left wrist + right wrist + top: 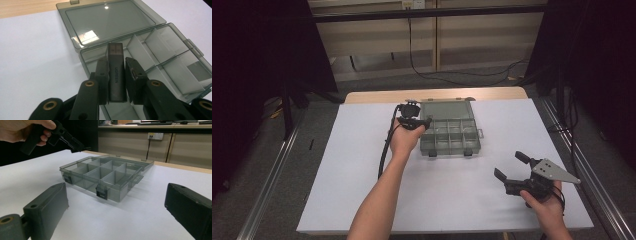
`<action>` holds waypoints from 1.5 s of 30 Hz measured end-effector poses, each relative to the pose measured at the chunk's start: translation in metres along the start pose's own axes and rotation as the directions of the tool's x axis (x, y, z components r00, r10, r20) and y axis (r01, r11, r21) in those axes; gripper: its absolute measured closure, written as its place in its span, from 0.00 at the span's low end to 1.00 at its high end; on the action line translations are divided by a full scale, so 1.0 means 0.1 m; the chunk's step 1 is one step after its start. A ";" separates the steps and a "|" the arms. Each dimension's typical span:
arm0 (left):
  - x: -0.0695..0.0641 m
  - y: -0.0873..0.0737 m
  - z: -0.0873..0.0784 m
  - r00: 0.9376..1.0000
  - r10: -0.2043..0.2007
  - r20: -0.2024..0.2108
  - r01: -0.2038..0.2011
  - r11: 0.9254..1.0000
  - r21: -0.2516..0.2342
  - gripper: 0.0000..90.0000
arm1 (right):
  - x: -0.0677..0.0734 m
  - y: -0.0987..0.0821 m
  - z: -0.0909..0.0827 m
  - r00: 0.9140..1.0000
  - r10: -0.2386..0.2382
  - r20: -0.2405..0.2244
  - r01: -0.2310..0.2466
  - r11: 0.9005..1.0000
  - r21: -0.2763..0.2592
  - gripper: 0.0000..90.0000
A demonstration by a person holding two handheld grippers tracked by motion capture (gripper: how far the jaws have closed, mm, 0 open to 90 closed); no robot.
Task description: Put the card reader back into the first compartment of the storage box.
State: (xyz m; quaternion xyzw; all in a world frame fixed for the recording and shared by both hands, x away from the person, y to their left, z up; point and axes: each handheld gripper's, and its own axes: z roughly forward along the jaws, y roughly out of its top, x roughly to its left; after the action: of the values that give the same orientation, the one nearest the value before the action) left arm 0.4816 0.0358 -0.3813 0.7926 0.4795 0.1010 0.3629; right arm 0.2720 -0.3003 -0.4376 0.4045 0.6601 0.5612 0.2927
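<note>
Adapter: a small dark block (116, 72) lettered on its side, clamped upright between the left gripper's (117, 75) pads, held above the near-left cells of the organiser box (160, 45).
Box: smoky clear plastic, lid (107, 21) folded flat at 12 o'clock, dividers forming empty cells; it sits past the table's (362, 165) centre.
Left gripper: narrow, holding the adapter.
Right gripper (518, 172): jaws spread wide, empty, parked at 4 o'clock, well apart from the box.
Step, as judged: placing the adapter in a cell.
Doing it well: centre over one cell, clear the divider, lower straight, release near the floor.
</note>
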 end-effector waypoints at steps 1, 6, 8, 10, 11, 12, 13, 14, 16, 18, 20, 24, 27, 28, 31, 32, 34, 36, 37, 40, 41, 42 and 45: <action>0.00 0.00 0.00 1.000 -0.004 -0.003 0.004 1.000 -0.005 0.82 | 0.00 0.00 0.00 1.000 -0.003 -0.001 0.003 1.000 0.001 0.04; 0.00 0.01 0.03 1.000 -0.011 -0.012 0.011 1.000 -0.005 0.82 | 0.00 0.01 0.00 1.000 -0.005 0.002 0.005 1.000 -0.004 0.04; -0.01 0.02 0.04 1.000 -0.008 -0.016 0.008 1.000 -0.002 0.82 | 0.00 0.01 0.00 1.000 -0.004 0.002 0.004 1.000 -0.006 0.04; -0.01 0.02 0.06 1.000 -0.009 -0.019 0.008 1.000 -0.001 0.82 | 0.00 0.01 0.00 1.000 -0.005 0.001 0.005 1.000 -0.002 0.04; -0.02 0.02 0.07 1.000 -0.007 -0.017 0.007 1.000 0.003 0.82 | 0.00 0.01 0.00 1.000 -0.001 0.002 0.001 1.000 -0.004 0.04; -0.02 0.02 0.07 1.000 -0.009 -0.019 0.009 1.000 0.007 0.82 | 0.00 0.01 -0.01 1.000 -0.002 0.002 0.002 1.000 -0.006 0.04; -0.02 0.02 0.07 1.000 -0.010 -0.021 0.010 1.000 0.005 0.82 | 0.00 0.01 -0.01 1.000 -0.005 0.003 0.005 1.000 -0.006 0.04; -0.02 0.02 0.07 1.000 -0.012 -0.020 0.012 1.000 0.003 0.82 | 0.00 0.01 -0.01 1.000 -0.005 0.003 0.005 1.000 -0.008 0.04; -0.02 0.02 0.07 1.000 -0.009 -0.022 0.009 1.000 0.006 0.82 | 0.00 0.01 -0.01 1.000 -0.007 0.003 0.007 1.000 -0.005 0.04; -0.01 0.02 0.07 1.000 -0.009 -0.023 0.009 1.000 0.000 0.82 | 0.00 0.00 0.00 1.000 -0.005 -0.001 0.005 1.000 0.000 0.04; 0.00 0.02 0.07 1.000 -0.009 -0.025 0.009 1.000 0.004 0.82 | 0.01 -0.01 0.01 1.000 -0.012 -0.003 0.012 1.000 0.005 0.04; 0.00 0.02 0.11 0.999 -0.018 -0.032 0.018 1.000 0.000 0.82 | 0.01 0.01 0.00 1.000 -0.008 -0.003 0.008 1.000 -0.002 0.04; -0.01 0.01 0.15 0.999 -0.023 -0.037 0.023 1.000 0.007 0.82 | 0.00 0.00 0.00 1.000 -0.006 -0.002 0.006 1.000 -0.003 0.04; -0.01 0.01 0.17 0.999 -0.024 -0.037 0.025 1.000 0.008 0.82 | 0.00 0.00 0.01 1.000 -0.007 -0.002 0.007 1.000 -0.002 0.04; -0.02 0.00 0.20 0.999 -0.024 -0.041 0.025 1.000 0.008 0.82 | 0.01 0.00 0.00 1.000 -0.009 -0.004 0.009 1.000 -0.003 0.04; -0.03 0.00 0.21 0.999 -0.023 -0.045 0.023 1.000 0.011 0.82 | 0.01 0.00 0.00 1.000 -0.008 -0.006 0.008 1.000 -0.003 0.04; -0.02 -0.01 0.23 0.998 -0.020 -0.053 0.021 1.000 0.014 0.82 | 0.00 0.00 0.00 1.000 -0.009 -0.005 0.009 1.000 -0.002 0.04; -0.02 -0.02 0.25 0.998 -0.022 -0.056 0.023 1.000 0.017 0.82 | 0.00 0.00 0.00 1.000 -0.010 -0.004 0.010 1.000 -0.002 0.04; -0.02 -0.02 0.26 0.998 -0.025 -0.056 0.026 1.000 0.017 0.82 | 0.00 0.00 -0.01 1.000 -0.011 -0.003 0.011 1.000 -0.003 0.04; -0.02 -0.02 0.27 0.998 -0.022 -0.058 0.023 1.000 0.014 0.82 | 0.00 0.01 -0.01 1.000 -0.010 -0.004 0.010 1.000 -0.003 0.04; -0.03 -0.02 0.28 0.998 -0.021 -0.058 0.022 1.000 0.014 0.82 | 0.00 0.01 0.00 1.000 -0.008 -0.003 0.008 1.000 -0.004 0.04; -0.02 -0.02 0.28 0.998 -0.024 -0.059 0.025 1.000 0.014 0.82 | 0.00 0.00 0.00 1.000 -0.008 -0.005 0.008 1.000 -0.004 0.04; -0.01 -0.03 0.30 0.998 -0.033 -0.051 0.034 0.999 0.017 0.82 | 0.00 0.01 0.00 1.000 -0.012 -0.007 0.012 1.000 -0.003 0.04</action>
State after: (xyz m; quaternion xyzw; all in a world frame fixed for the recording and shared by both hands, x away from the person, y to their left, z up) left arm 0.4943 0.0209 -0.4044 0.7849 0.5026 0.1106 0.3450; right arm 0.2718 -0.3004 -0.4368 0.3983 0.6628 0.5616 0.2944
